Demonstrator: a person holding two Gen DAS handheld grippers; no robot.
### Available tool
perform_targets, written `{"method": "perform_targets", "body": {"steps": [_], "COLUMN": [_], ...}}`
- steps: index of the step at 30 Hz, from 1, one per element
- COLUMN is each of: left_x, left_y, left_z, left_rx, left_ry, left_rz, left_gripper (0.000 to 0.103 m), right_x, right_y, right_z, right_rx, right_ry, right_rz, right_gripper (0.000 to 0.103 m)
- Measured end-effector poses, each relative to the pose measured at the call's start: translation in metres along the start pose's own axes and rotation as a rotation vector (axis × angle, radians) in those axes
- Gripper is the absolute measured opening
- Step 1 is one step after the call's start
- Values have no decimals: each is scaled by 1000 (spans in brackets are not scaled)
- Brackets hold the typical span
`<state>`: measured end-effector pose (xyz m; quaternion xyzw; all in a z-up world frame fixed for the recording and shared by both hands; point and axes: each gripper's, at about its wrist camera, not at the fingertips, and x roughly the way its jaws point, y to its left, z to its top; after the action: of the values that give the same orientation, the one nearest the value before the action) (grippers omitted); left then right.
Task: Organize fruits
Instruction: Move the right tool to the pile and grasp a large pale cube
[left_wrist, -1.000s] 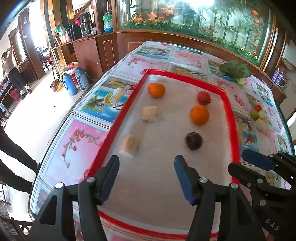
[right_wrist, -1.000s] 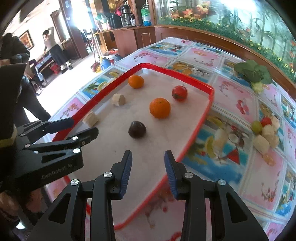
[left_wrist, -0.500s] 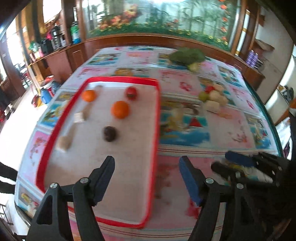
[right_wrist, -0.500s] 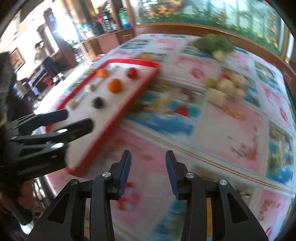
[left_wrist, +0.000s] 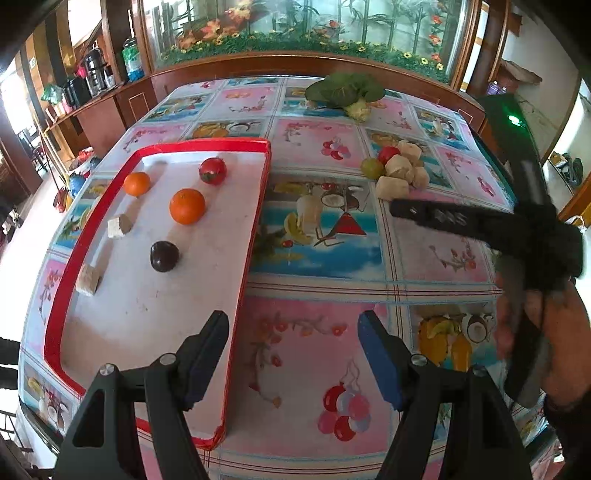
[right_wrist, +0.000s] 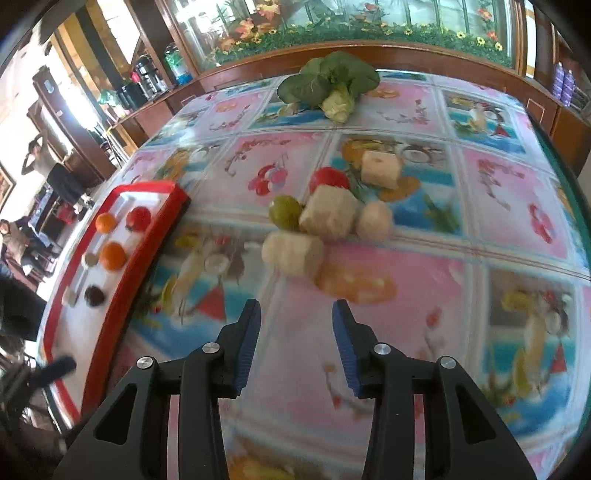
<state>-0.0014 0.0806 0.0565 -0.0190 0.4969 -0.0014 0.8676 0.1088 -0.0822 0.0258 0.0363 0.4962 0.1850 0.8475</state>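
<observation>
At left, a red-rimmed tray (left_wrist: 255, 206) is seen on the patterned table (left_wrist: 314, 332), already bearing two oranges, a tomato, a dark plum and pale chunks in loose rows. The left gripper (left_wrist: 291, 354) is held wide open and empty astride the tray's near rim. Further right, an unsorted cluster (right_wrist: 325, 214) (green fruit, red fruit, pale chunks) is faced by the right gripper (right_wrist: 295, 341), moderately parted, just widened, nothing between its jaws. Cluster outlines are blurred; one chunk's identity cannot be made out.
</observation>
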Motion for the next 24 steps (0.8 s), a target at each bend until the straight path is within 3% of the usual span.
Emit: {"method": "perform_targets", "body": {"steps": [4,6,8,10,11,19,24], "left_x": [1,2,3,6,7,29,56], "left_y": [3,4,4,2,1,-28,-53], "left_z": [0,1,2,5,6,30,59], "left_rx": [-10,-16,-21,-20,-19,45,36], "left_ry": [4,7,13,24,24,29,48], "left_rz": [7,6,1,-1,-5,-15,-45], "left_gripper": [75,75,75,75,75,75,75], "right_x": [19,21,22,23,23,-5,-31], "right_y": [8,12,12,11,10,-31,-64], "right_z": [9,13,13,14,14,-3,-28], "right_rx": [8,14,29,23,19,41,21], "right_ry": [-4,-19,-31,-52,-56,-58,-65], "right_rz": [-41,-44,-51,-76,-88,-44,-94], "right_gripper": [41,53,54,49,39,36,37]}}
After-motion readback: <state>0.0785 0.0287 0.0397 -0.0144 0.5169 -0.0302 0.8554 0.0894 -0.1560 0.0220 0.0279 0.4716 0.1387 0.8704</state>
